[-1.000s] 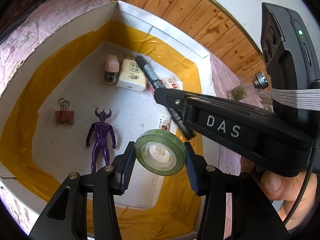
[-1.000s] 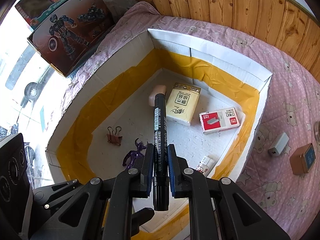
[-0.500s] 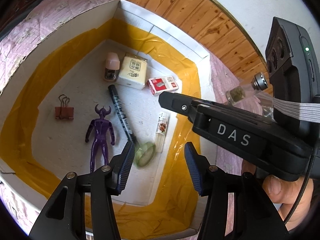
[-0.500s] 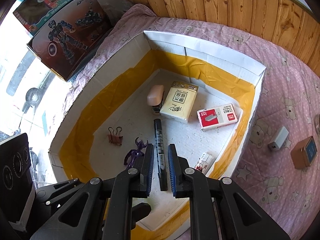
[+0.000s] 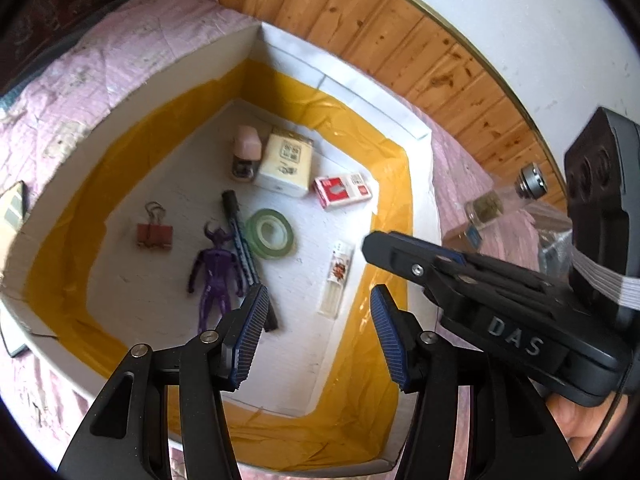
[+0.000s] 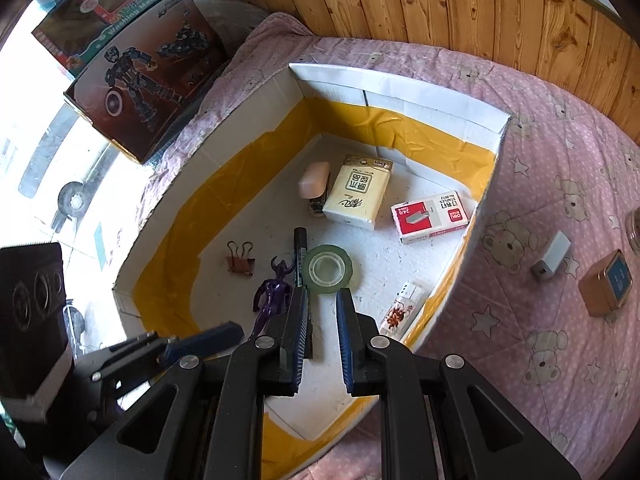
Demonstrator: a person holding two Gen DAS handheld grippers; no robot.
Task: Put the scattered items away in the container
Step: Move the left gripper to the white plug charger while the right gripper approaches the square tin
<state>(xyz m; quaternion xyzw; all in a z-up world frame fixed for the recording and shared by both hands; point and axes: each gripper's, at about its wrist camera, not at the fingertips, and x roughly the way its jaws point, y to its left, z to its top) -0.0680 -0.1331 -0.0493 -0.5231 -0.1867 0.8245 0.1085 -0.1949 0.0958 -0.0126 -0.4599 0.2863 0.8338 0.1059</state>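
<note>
The white box with yellow tape holds a green tape roll, a black marker, a purple figure, a binder clip, a tissue pack, a staples box, a pink stapler and a slim packet. My left gripper is open and empty above the box. My right gripper is slightly open and empty above the box.
On the pink bear blanket right of the box lie a white adapter, a brown tin and a glass jar. A toy carton stands at the back left. A wooden wall runs behind.
My left gripper opened and dropped the tape roll into the box, where it settled flat by the marker. My right gripper let go of the marker, which now lies in the box. Both pulled back.
</note>
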